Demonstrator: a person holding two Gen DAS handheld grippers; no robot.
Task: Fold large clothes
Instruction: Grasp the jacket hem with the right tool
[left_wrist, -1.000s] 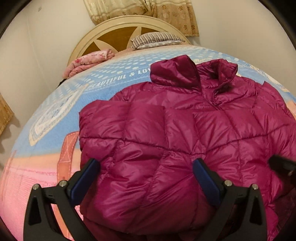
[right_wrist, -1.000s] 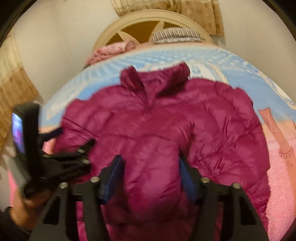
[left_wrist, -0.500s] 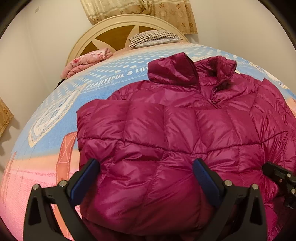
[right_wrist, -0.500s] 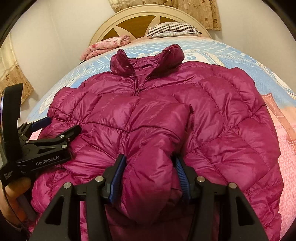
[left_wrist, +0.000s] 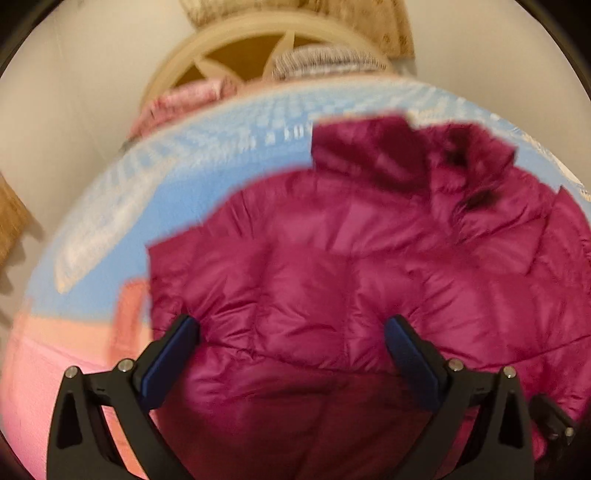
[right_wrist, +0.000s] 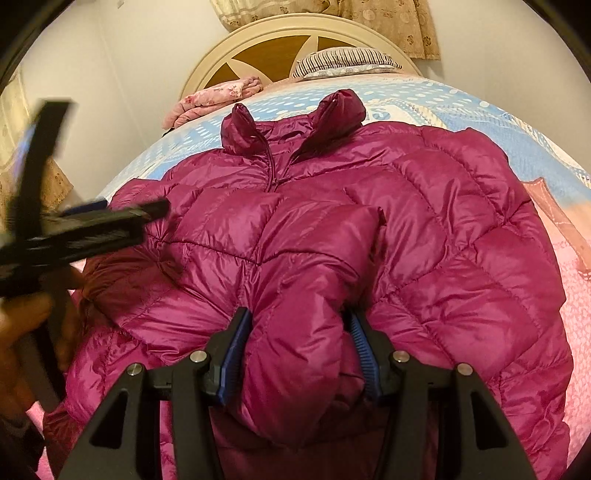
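Landmark: magenta puffer jacket (right_wrist: 424, 236), spread front-up on blue-and-pink bedspread (right_wrist: 517, 140), collar toward headboard (right_wrist: 295, 44).

- Left of jacket: left gripper (right_wrist: 110, 218) blurred in right wrist view; in its own view jaws stood wide apart over jacket, gripping nothing.
- Jacket middle: right gripper (right_wrist: 299, 354) clamped on folded-in sleeve (right_wrist: 306, 295).
- Beyond collar: bedspread lettering blurred, unreadable; pink blanket (right_wrist: 214, 99), striped pillow (right_wrist: 343, 61).

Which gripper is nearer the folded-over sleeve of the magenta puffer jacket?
Right. The right gripper clamps the folded-over sleeve; the left gripper hovers apart at the magenta puffer jacket's side.
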